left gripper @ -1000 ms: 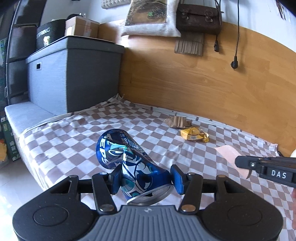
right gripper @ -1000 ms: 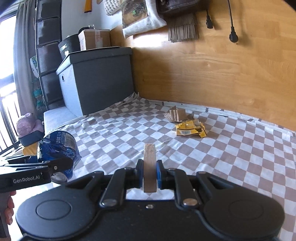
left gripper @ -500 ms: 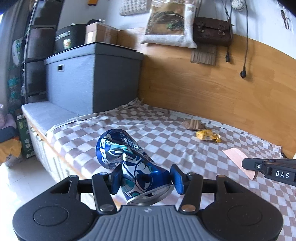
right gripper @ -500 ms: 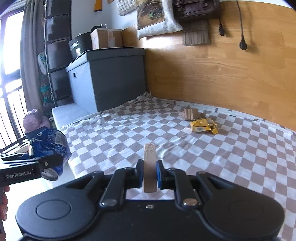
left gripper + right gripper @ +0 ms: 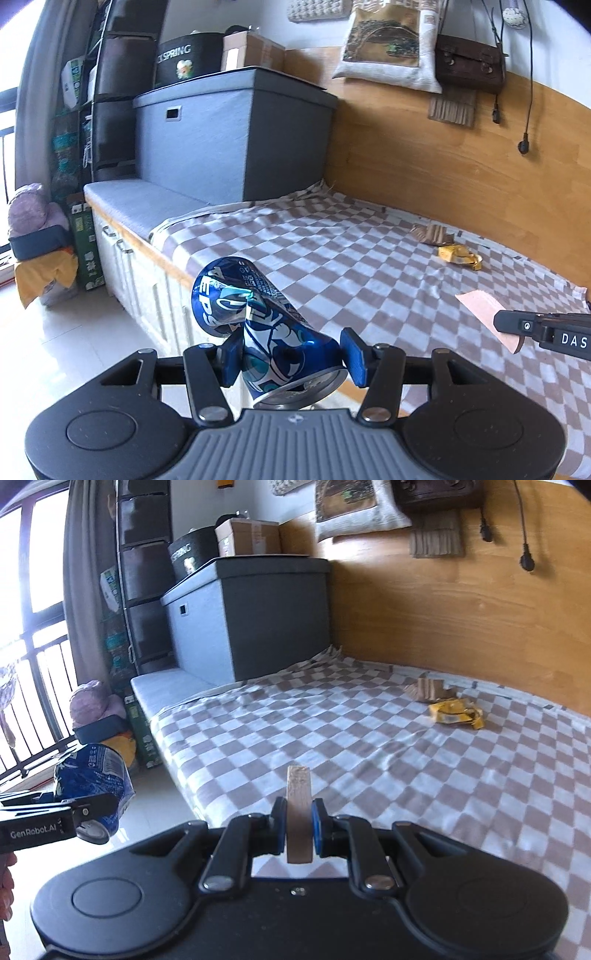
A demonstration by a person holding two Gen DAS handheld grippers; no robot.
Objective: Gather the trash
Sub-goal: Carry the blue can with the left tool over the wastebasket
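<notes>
The left gripper has its blue pads clamped on a crushed blue can, dented at the waist, its open end toward the camera, held above the edge of the bed. At three o'clock in that view, the right gripper pinches a pinkish-tan piece of cardboard. From the right wrist view, the jaws stand narrow on that cardboard, seen edge-on and upright dead centre. At nine o'clock there, the can and the left gripper hang over the white floor. Up at one o'clock on the checkered blanket lie a yellow wrapper and, just behind it, brown paper scraps, near the wooden wall panel.
</notes>
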